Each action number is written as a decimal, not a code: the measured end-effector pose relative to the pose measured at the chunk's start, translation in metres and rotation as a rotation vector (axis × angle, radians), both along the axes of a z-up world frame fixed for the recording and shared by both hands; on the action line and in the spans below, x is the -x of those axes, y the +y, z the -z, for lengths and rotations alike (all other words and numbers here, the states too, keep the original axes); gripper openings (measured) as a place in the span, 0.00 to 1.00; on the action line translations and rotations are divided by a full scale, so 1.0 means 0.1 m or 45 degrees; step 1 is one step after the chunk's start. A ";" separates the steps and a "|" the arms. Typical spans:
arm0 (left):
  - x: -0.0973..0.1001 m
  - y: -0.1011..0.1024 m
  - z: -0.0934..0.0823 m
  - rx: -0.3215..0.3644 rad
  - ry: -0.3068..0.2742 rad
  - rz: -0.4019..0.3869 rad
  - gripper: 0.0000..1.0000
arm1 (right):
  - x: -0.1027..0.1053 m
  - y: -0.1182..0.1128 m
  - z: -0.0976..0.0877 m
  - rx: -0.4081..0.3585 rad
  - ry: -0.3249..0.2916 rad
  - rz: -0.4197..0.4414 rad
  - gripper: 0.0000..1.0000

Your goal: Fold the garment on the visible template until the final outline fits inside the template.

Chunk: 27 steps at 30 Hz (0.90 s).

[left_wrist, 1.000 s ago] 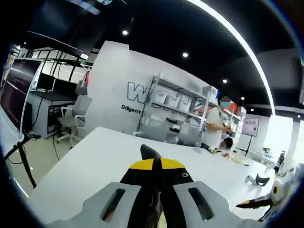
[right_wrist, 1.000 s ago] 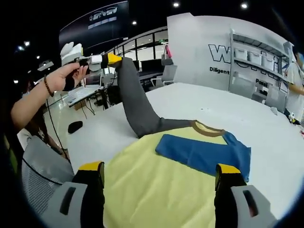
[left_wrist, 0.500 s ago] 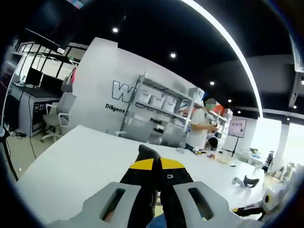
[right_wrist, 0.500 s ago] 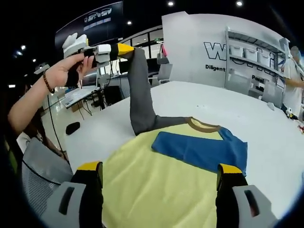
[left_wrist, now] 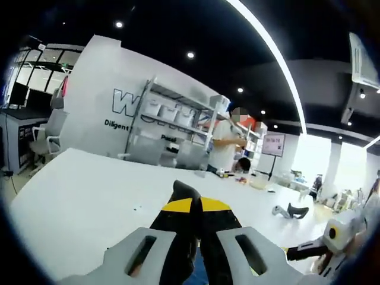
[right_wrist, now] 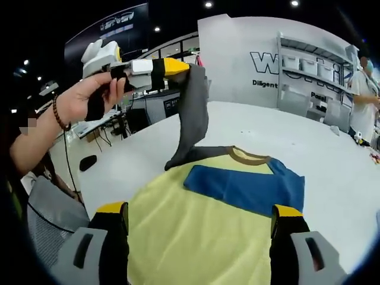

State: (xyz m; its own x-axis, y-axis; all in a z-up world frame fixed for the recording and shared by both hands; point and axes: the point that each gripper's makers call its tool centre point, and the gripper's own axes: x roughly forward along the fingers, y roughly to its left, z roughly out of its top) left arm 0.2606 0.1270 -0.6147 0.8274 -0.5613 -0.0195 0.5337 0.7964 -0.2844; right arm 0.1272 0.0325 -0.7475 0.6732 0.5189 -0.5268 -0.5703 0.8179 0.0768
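table (right_wrist: 332,148): white, large; bears the garment; no template outline discernible under the cloth
garment (right_wrist: 196,231): yellow body flat on table, just ahead of right jaws; brown collar far side; blue sleeve (right_wrist: 246,189) already folded across chest
grey sleeve (right_wrist: 193,119): lifted off table, hanging from left gripper, root attached at shoulder
left gripper (right_wrist: 178,66): pinching grey sleeve cuff, jaws pressed together on cloth; held high by hand (right_wrist: 83,98)
right gripper (right_wrist: 199,222): jaws spread wide, holding nothing, hovering over yellow hem
step: carry grey sleeve across chest onto blue one; keep cuff taut, lay flat before release; avoid dragging body off position
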 end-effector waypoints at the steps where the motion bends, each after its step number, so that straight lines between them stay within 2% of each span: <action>1: 0.00 -0.06 0.06 -0.006 0.016 0.018 0.00 | 0.00 0.00 0.00 0.005 0.001 0.000 0.99; 5: -0.04 -0.26 0.29 -0.016 0.042 0.079 0.00 | -0.01 0.00 0.02 0.012 0.008 -0.001 0.99; 7: -0.06 -0.35 0.48 -0.029 0.096 0.098 0.00 | -0.01 -0.01 0.04 0.017 0.016 0.000 0.99; 14: -0.12 -0.54 0.84 -0.050 0.132 0.115 0.00 | 0.01 -0.05 0.04 0.023 0.023 0.009 0.99; 19: -0.14 -0.64 0.98 -0.034 0.148 0.135 0.00 | 0.01 -0.12 0.03 0.030 0.011 0.046 0.99; 27: -0.15 -0.94 1.31 -0.083 0.190 0.211 0.00 | 0.04 -0.18 0.07 0.036 0.034 0.063 0.99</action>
